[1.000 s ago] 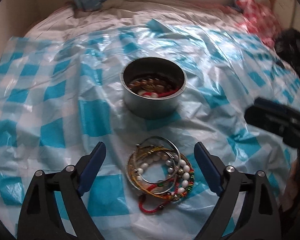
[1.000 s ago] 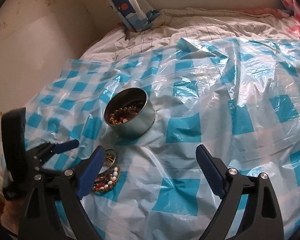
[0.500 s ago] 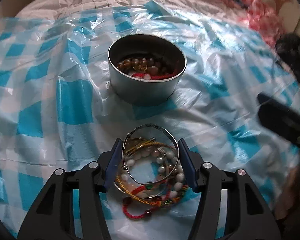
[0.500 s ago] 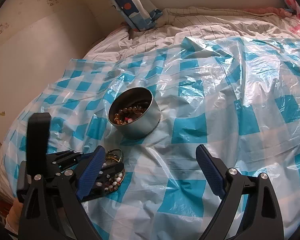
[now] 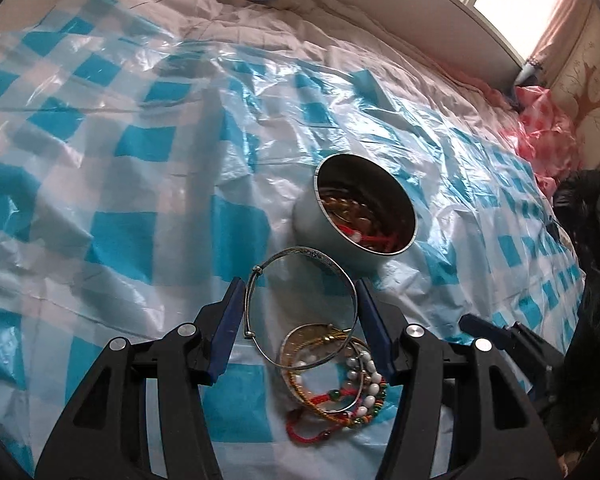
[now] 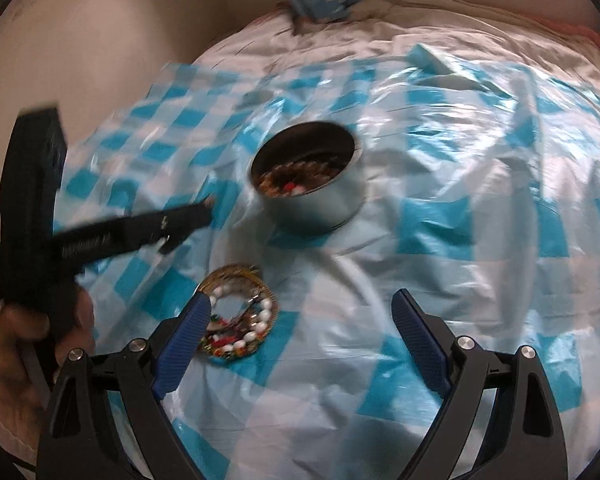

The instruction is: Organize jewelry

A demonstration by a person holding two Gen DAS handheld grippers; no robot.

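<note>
- Lifted clear since half a second ago, the silver bangle [image 5: 300,312] now hangs pinched across its width between the pads of the left gripper [image 5: 298,326], while the rest of the bracelet pile [image 5: 336,392] stays on the checked plastic sheet [image 5: 120,240].
- Seen from the right wrist, the left gripper has swung up and toward the metal tin [image 6: 308,188], its black body blurred mid-swing above the sheet.
- Beads and a red cord already sit in the tin, which stands just beyond the held bangle in the left wrist view; the pile lies near it on the person's side.
- Judged from this, the step in hand is carrying the bangle to the tin. Doing it well likely means keeping the squeeze steady, since a thin ring held by its edges can spring out, and bringing it squarely over the tin's mouth before letting go.
- One gold ring in the pile appears to touch the bangle's lower edge; whether it is snagged cannot be told, so a slow lift is safer.
- Spread wide and holding nothing, the right gripper [image 6: 300,340] hovers low over the sheet, its left finger just beside the pile.
- A hand [image 6: 20,344] grips the left tool's handle at the frame's left edge.
</note>
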